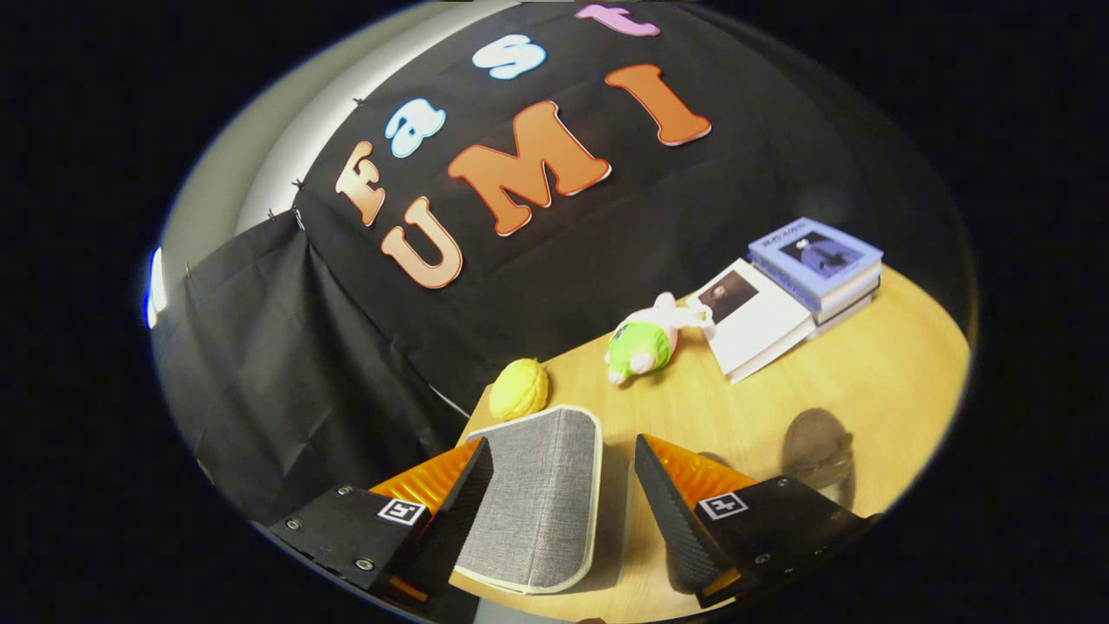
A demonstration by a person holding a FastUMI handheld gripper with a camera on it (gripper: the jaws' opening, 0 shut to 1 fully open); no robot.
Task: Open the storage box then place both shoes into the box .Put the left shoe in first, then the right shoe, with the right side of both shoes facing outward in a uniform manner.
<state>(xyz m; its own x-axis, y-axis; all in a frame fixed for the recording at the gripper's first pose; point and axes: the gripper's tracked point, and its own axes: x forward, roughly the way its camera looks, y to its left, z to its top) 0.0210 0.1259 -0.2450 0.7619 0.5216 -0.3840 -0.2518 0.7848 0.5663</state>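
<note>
A grey fabric storage box (pixel 537 494) with pale piping along its edges lies on the wooden table (pixel 875 373), its top facing me and closed. My gripper (pixel 561 444) is open and hovers over the box. The box's far end lies between the fingertips. The left finger overlaps the box's left edge; whether it touches is unclear. The right finger stands apart from the box, over bare wood. A dim dark shape (pixel 819 451) lies on the table just beyond the right finger; it is too dark to tell whether it is a shoe.
A yellow ridged object (pixel 520 390) sits just beyond the box. Farther on lie a green and white plush toy (pixel 645 345), a white book (pixel 754 321) and a stack of blue-covered books (pixel 819 260). Black cloth walls close the table's far side and left.
</note>
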